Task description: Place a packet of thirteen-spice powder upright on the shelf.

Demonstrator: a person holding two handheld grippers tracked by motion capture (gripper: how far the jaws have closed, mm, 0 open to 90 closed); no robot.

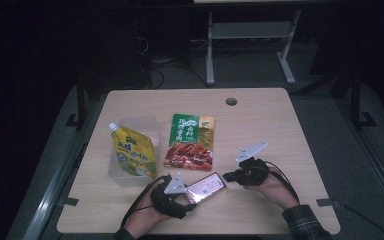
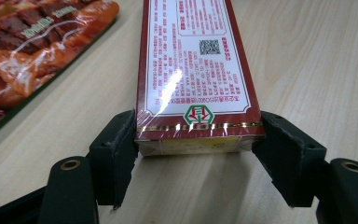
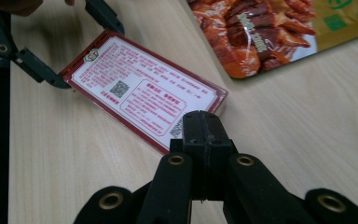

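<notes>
Room: dark surroundings, pale wood-grain worktop (image 1: 280,130) with one round hole near its far edge.
Count: one red box (image 2: 196,70), one green-and-orange flat packet (image 1: 190,141), one yellow spouted pouch (image 1: 132,152), one clear tub (image 1: 139,126).
Box: flat, glossy film wrap, lying near my edge of the worktop.
My left gripper (image 2: 198,144): fingers (image 2: 119,140) pressed on both sides of the box's near end.
My right gripper (image 3: 200,128): fingers together, at the box's other end.
Free room: bare wood to the right.
</notes>
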